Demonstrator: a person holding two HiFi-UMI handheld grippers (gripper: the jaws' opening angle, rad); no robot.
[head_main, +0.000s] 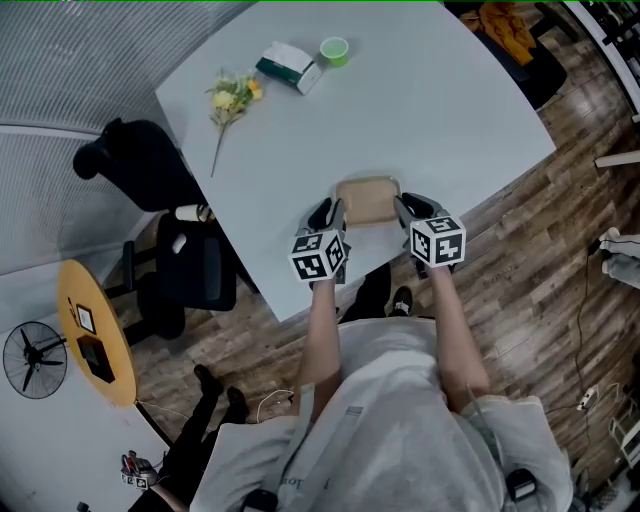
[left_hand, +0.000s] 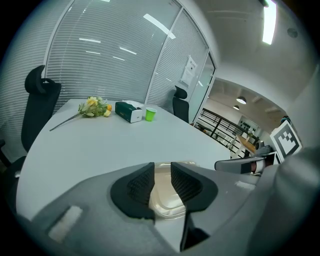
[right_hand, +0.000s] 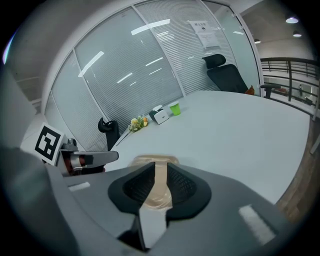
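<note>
— What is the left gripper (head_main: 328, 213) doing?
— Its narrowed jaws are pinching the left edge of the beige plastic tray (head_main: 367, 200).
— And the right gripper (head_main: 408, 211)?
— It is clamping the right edge likewise. The tray is sitting, seemingly unlifted, at the near edge of the table (head_main: 430, 110).

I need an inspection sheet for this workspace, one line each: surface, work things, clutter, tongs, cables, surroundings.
Surface: pale grey table over a wood floor.
Job's things: tan box lies at the table's near edge, between the two tongs.
Clutter: flowers, tissue pack and green cup on the far side.
Tongs: left tongs shut on the box's left rim; right tongs shut on its right rim.
Cables: thin cable on the floor at the right.
Surroundings: black chair, fan, yellow round table, glass wall with blinds.
</note>
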